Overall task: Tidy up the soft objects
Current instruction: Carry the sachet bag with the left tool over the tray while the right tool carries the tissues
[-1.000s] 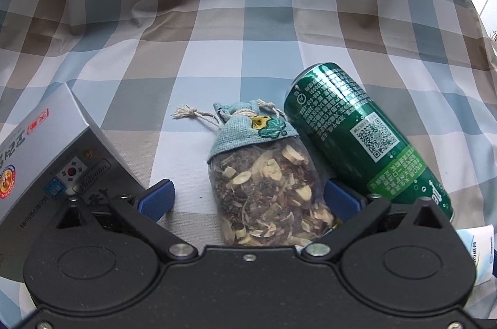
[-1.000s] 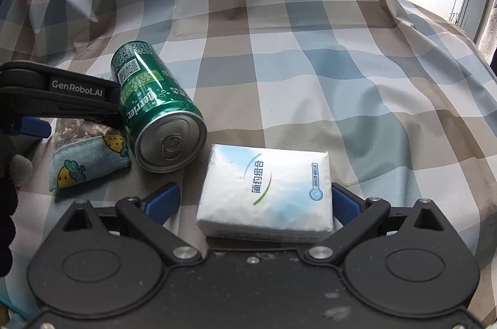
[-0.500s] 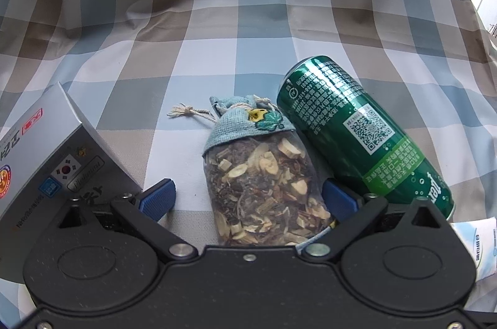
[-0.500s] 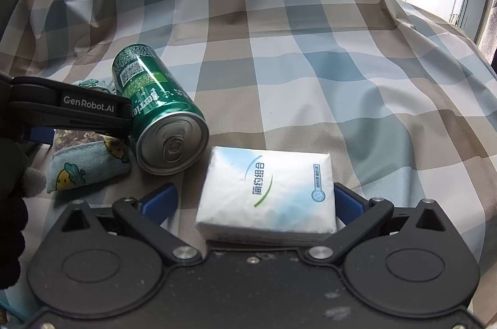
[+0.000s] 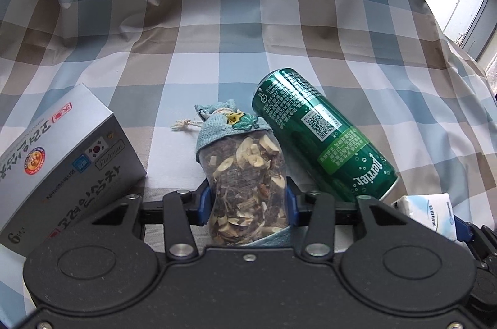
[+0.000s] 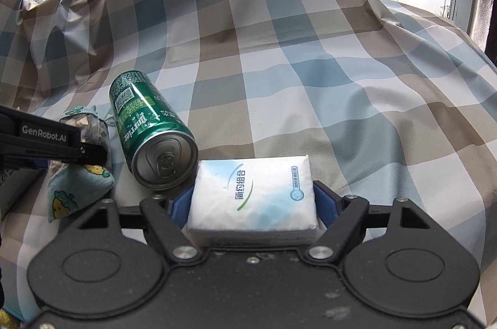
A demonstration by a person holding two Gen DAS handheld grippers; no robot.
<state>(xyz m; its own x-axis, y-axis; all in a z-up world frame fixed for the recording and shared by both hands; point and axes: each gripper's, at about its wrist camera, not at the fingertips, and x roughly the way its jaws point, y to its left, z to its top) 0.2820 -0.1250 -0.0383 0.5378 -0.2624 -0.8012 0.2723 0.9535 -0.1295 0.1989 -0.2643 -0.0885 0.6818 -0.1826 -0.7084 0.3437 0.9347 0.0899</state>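
Note:
A clear pouch of dried herbs (image 5: 245, 173) with a blue cloth top sits between the blue pads of my left gripper (image 5: 247, 198), which is shut on its lower half. In the right wrist view the same pouch (image 6: 77, 186) hangs under the left gripper's black finger (image 6: 46, 139). My right gripper (image 6: 253, 201) is closing on a white and blue tissue pack (image 6: 251, 192), and both pads touch its short sides. The pack's corner (image 5: 431, 211) shows at the lower right of the left wrist view.
A green can (image 5: 323, 136) lies on its side between pouch and tissue pack, its top (image 6: 164, 161) facing the right gripper. A grey printed box (image 5: 62, 161) lies left of the pouch. A checked cloth (image 6: 310, 65) covers the surface; windows stand behind.
The left jaws have closed onto the herb pouch and raised it a little. The right jaws have moved in from wide open to the sides of the tissue pack.

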